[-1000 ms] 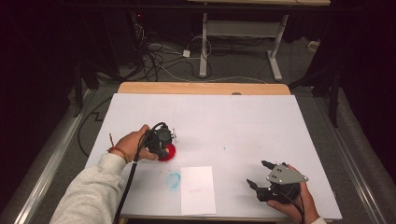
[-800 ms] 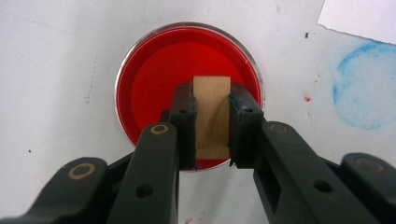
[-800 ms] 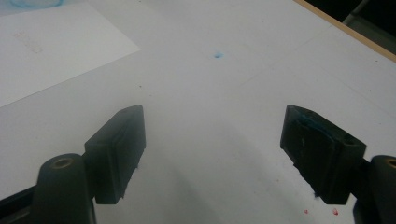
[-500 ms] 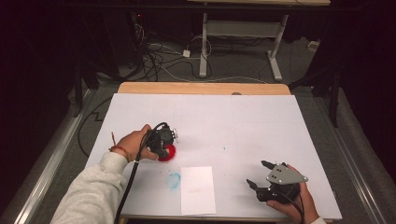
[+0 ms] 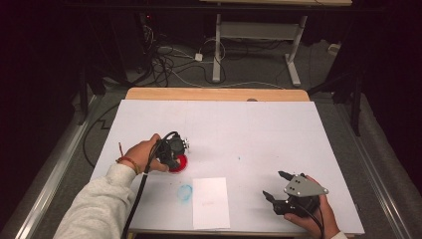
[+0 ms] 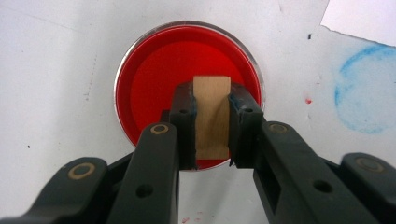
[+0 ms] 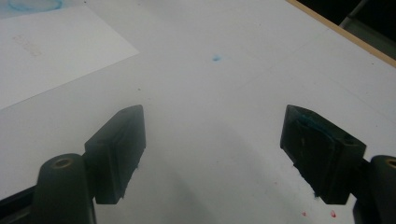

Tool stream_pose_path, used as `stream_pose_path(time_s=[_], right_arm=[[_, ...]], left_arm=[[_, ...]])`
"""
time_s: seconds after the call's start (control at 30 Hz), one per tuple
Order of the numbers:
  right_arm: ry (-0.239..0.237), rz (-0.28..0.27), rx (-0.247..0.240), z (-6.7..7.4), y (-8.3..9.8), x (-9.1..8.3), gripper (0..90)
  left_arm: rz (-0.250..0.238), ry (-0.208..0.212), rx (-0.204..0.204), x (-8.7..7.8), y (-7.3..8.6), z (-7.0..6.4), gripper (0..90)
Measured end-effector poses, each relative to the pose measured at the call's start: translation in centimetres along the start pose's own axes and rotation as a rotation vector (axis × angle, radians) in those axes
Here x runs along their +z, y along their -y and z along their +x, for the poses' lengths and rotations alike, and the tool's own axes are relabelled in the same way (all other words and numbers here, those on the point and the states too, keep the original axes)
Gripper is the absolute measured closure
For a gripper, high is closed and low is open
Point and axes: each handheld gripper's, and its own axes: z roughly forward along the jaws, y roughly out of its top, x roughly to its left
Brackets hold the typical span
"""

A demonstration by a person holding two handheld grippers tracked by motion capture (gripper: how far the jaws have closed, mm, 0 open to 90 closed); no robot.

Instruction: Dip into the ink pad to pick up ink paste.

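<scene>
Two tools are at work over the white surface. The left tool points down at a round red ink pad in a clear-rimmed dish, and its jaws are clamped tight on a small wooden stamp block, which stands upright between the pads with its lower end over the near part of the red disc. In the high view that left tool sits at the left middle of the surface, with the ink pad partly hidden beneath it and the person's left hand wrapped round it. The right tool has its jaws spread wide with nothing between them, above bare surface; in the high view it rests near the front right edge. A white sheet of paper lies at the front between the two tools, and a blue ring-shaped stain marks the surface just left of the sheet
</scene>
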Motion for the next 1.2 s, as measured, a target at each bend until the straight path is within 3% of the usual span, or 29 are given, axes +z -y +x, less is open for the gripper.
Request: stream_pose_path(time_s=[0.13,0.3,0.47,0.6,0.77,0.8,0.87,1.0,1.13,1.2], right_arm=[[0.004,-0.005,0.004,-0.1,0.0,-0.1,22.8],[0.002,-0.008,0.005,-0.2,0.1,-0.1,22.9],[0.004,-0.008,0.004,-0.1,0.0,-0.1,22.9],[0.002,-0.007,0.004,-0.1,0.0,-0.1,22.9],[0.003,-0.008,0.004,-0.1,0.0,-0.1,22.9],[0.004,-0.008,0.004,-0.2,0.0,-0.1,22.9],[0.003,-0.010,0.004,-0.2,0.0,-0.1,22.9],[0.006,-0.014,0.001,-0.1,0.0,-0.2,22.9],[0.011,-0.016,-0.001,-0.1,0.0,-0.2,22.8],[0.013,-0.018,0.000,-0.1,0.0,-0.2,22.8]], left_arm=[[-0.001,-0.017,0.012,-0.5,0.1,-0.1,73.5],[-0.116,-0.048,-0.052,-2.6,1.3,0.2,73.4],[-0.175,-0.065,-0.075,-3.2,2.1,-0.2,73.4],[-0.254,-0.078,-0.109,-3.6,2.9,-0.6,73.4],[-0.305,-0.074,-0.119,-3.3,3.6,-1.3,73.4],[-0.322,-0.094,-0.129,-3.3,3.8,-1.5,73.4],[-0.354,-0.080,-0.131,-3.3,4.2,-1.8,73.4],[-0.392,-0.104,-0.122,-2.9,4.9,-2.5,73.4],[-0.452,-0.108,-0.148,-2.6,5.5,-2.9,73.4],[-0.457,-0.125,-0.146,-2.6,5.6,-3.2,73.4]])
